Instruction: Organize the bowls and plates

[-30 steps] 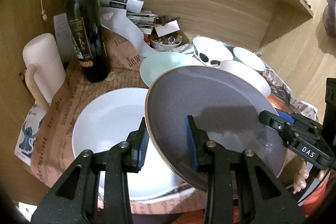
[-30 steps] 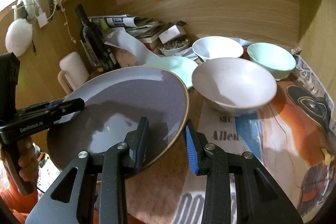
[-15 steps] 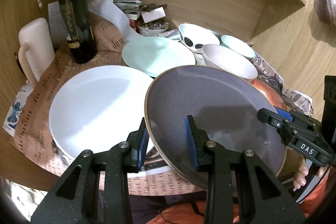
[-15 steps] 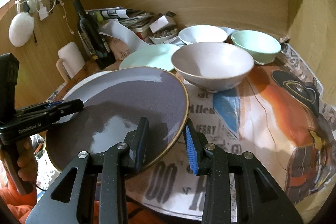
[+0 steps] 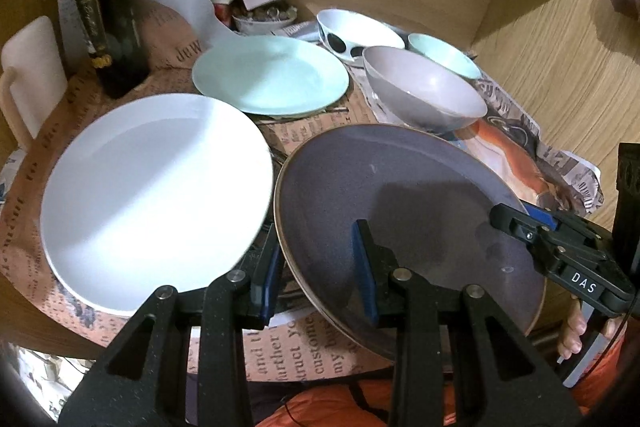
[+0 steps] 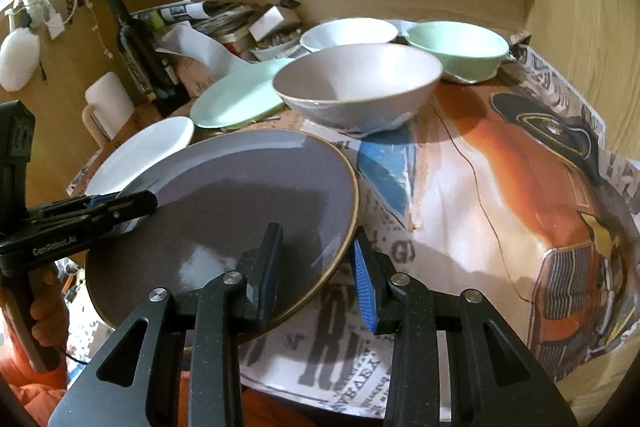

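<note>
- Since the earlier frame, the grey plate (image 5: 400, 211) has cleared the white plate (image 5: 152, 195), now at its 9 o'clock.
- Left gripper (image 5: 316, 267) and right gripper (image 6: 316, 267) each clamp its rim, jaws narrowly parted.

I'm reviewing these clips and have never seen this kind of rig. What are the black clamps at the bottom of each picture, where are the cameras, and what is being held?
There is no robot here: a person holds a hand-operated two-finger gripper in each hand, and each carries a wide-angle camera looking along its fingers. One picture is from the left gripper, the other from the right gripper. Each gripper also shows from the side in the other's view. Both are closed on opposite edges of one grey plate, held tilted above the newspaper-covered table. On the table lie a white plate, a mint plate, a grey bowl, a mint bowl, a spotted white bowl, a dark bottle and a mug.
</note>
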Motion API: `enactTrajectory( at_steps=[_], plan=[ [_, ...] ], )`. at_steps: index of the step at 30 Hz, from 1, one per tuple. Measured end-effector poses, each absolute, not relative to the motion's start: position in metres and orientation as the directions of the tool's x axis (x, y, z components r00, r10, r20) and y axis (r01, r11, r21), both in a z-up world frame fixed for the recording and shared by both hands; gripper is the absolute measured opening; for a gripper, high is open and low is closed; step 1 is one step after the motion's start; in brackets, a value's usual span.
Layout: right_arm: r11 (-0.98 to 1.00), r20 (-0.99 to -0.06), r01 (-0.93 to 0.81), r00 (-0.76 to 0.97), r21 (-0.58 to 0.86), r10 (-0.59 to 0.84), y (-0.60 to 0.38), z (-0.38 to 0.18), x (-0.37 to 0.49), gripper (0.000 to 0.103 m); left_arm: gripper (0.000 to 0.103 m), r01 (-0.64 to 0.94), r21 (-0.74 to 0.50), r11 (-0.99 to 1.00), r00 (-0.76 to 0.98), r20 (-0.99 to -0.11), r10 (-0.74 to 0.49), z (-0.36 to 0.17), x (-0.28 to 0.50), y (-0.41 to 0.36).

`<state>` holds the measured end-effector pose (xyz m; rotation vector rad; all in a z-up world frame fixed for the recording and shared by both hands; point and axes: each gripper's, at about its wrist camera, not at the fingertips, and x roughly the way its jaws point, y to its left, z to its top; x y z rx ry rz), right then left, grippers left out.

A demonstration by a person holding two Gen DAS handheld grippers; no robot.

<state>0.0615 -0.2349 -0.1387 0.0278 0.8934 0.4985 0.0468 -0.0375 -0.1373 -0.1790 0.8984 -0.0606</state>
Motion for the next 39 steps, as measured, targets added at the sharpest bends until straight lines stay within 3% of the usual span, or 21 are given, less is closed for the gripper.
enactTrajectory(
  at_steps=[22, 30, 36, 39],
  plan=[
    [0.887, -0.761, -0.407, 0.498, 0.216, 0.414, -0.241, -0.151, 0.075, 0.031, 0.033, -0.009, -0.11, 0.994, 0.59, -0.803, -0.083, -0.156, 0.06, -0.049],
    [0.899, -0.72, -0.395, 0.565, 0.191, 0.402, -0.245, -0.129, 0.071, 0.032, 0.035, 0.014, -0.009, 1.0, 0.684, -0.729, -0.016, -0.131, 0.047, -0.055],
    [0.88, -0.658, -0.435, 0.609, 0.189, 0.442, -0.229, -0.106, 0.066, 0.047, 0.051, -0.021, -0.026, 0.999, 0.729, -0.685, -0.002, -0.113, 0.043, -0.04],
    [0.868, -0.634, -0.461, 0.619, 0.185, 0.464, -0.218, -0.097, 0.066, 0.053, 0.055, -0.039, -0.017, 0.999, 0.747, -0.665, 0.018, -0.106, 0.04, -0.031]
  ],
)
